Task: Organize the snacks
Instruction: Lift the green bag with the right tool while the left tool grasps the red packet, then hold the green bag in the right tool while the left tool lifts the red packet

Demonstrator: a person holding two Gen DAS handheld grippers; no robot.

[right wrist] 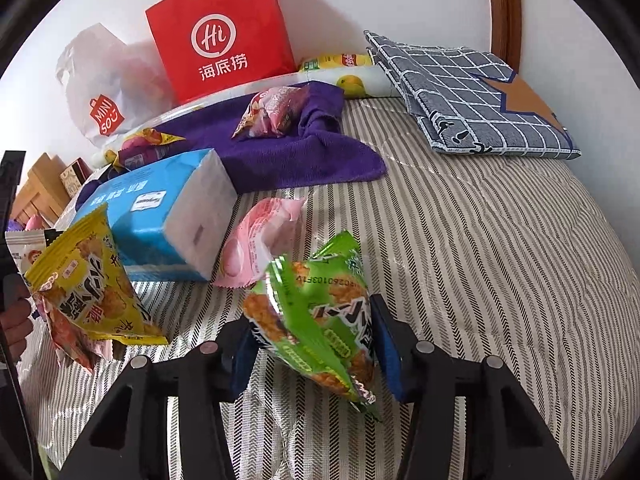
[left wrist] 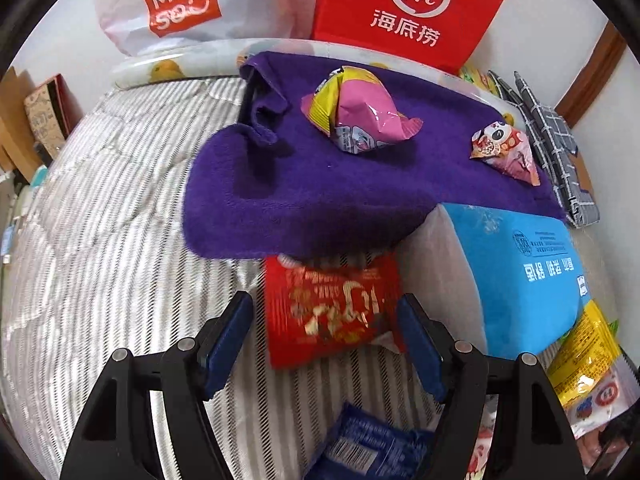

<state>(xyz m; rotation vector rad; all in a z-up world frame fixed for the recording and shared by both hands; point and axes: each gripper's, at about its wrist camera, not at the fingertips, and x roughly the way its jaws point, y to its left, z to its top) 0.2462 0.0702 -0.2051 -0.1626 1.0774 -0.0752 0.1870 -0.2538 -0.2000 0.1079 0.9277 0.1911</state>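
My left gripper [left wrist: 326, 344] is open, its blue pads on either side of a red snack packet [left wrist: 332, 312] lying on the striped bed; I see no contact. A pink-and-yellow packet [left wrist: 356, 110] and a panda packet [left wrist: 506, 150] lie on the purple towel [left wrist: 280, 184]. My right gripper [right wrist: 316, 348] is shut on a green snack packet [right wrist: 316, 320], held just above the bed. A pink packet [right wrist: 256, 240] and a yellow packet [right wrist: 88, 288] lie nearby.
A blue tissue pack [left wrist: 520, 280] [right wrist: 160, 216] lies beside the towel. A red paper bag [left wrist: 412, 8] [right wrist: 220, 36] and a white Miniso bag [left wrist: 180, 0] stand against the wall. A folded checked cloth [right wrist: 472, 100] lies at the back right. A blue packet [left wrist: 360, 444] lies under the left gripper.
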